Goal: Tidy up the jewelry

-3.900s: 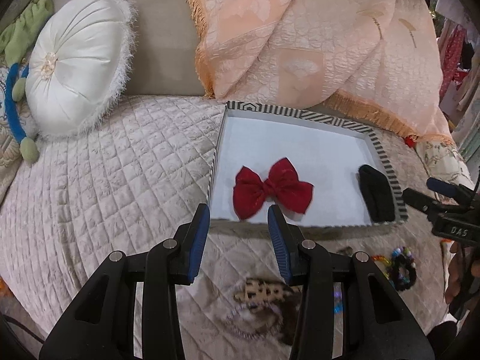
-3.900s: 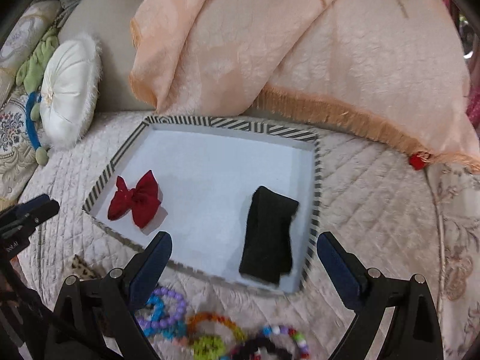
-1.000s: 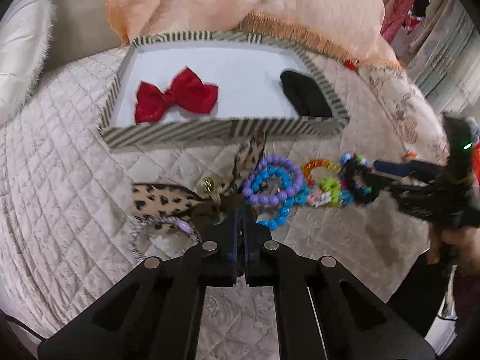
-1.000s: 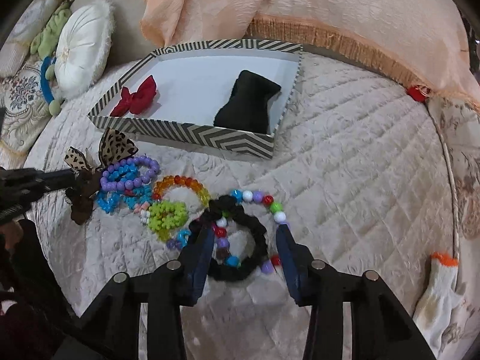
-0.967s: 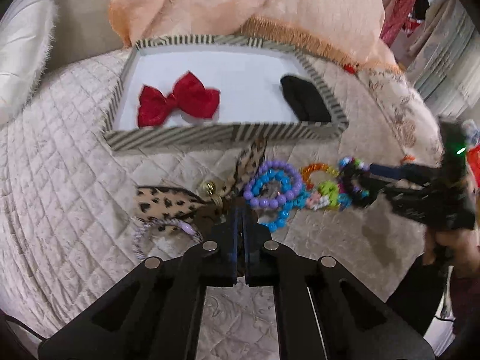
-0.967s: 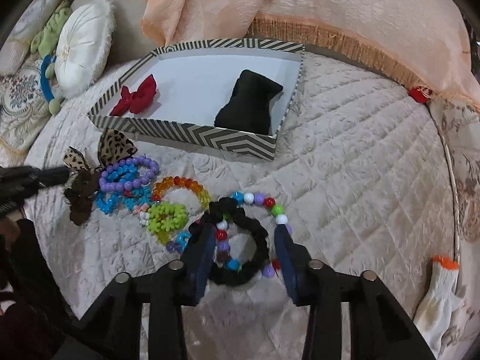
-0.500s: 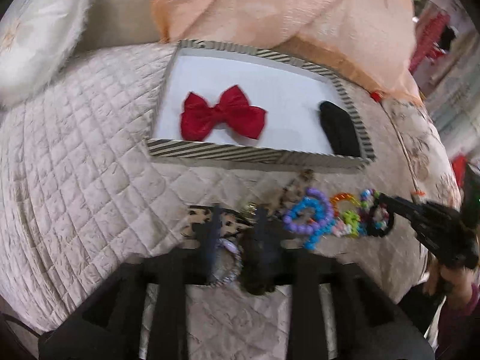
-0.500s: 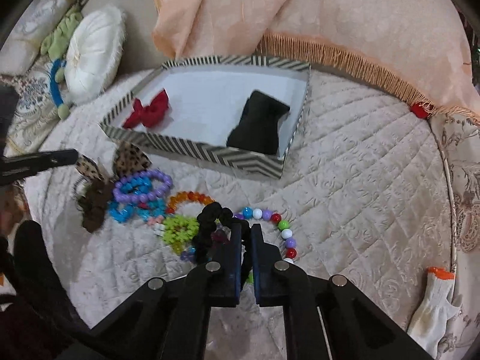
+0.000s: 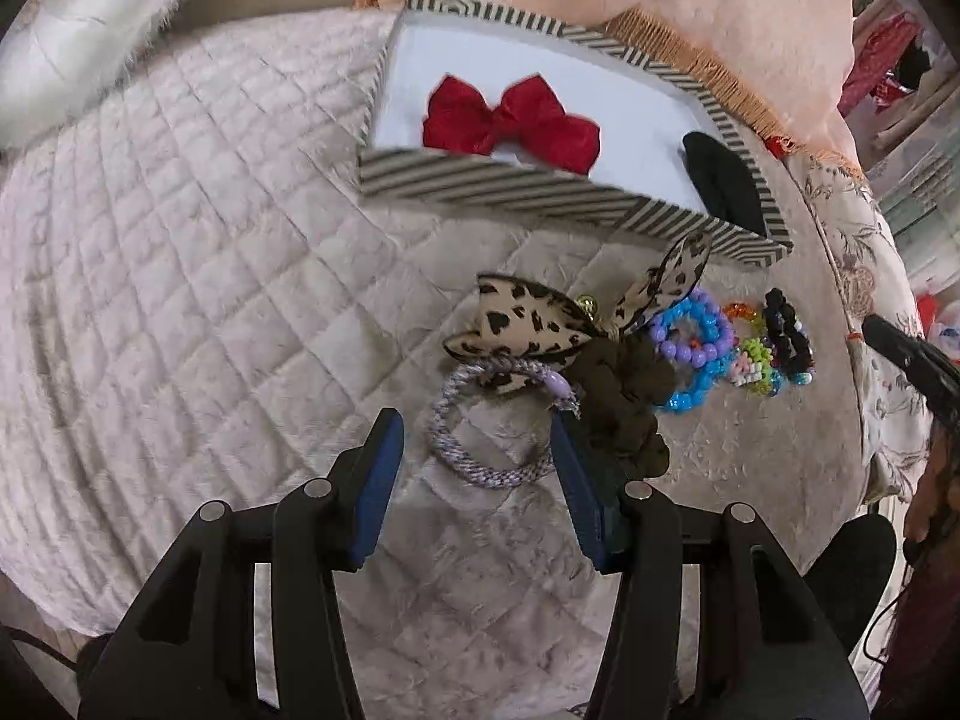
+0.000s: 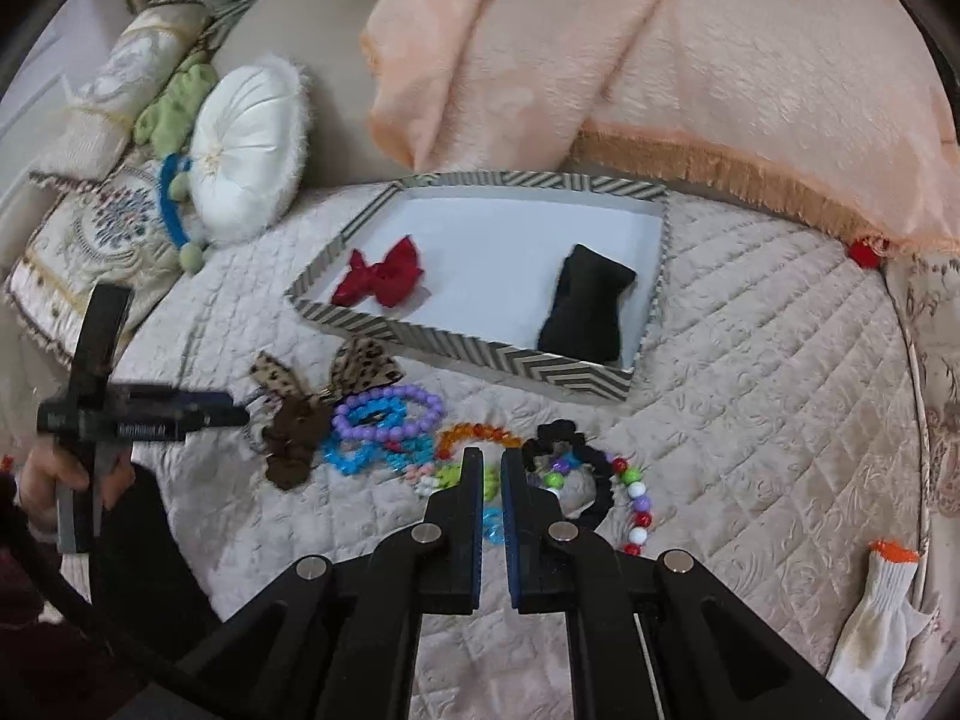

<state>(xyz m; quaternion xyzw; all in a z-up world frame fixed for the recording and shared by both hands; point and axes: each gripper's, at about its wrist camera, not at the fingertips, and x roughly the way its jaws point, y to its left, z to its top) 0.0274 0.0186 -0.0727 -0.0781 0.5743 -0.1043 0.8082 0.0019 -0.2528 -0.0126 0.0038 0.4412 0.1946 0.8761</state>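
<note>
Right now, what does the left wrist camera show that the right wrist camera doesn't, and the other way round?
Only the left wrist view shows the whole lilac braided hair tie, lying between the open left gripper's fingers. Only the right wrist view shows the white glove, the green plush toy and the shut right gripper. Both show the striped tray holding the red bow and black bow, plus the leopard bow and beaded bracelets on the quilt.

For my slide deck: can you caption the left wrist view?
Open left claw poised over a lilac hair tie beside a leopard bow, with the striped tray beyond.
</note>
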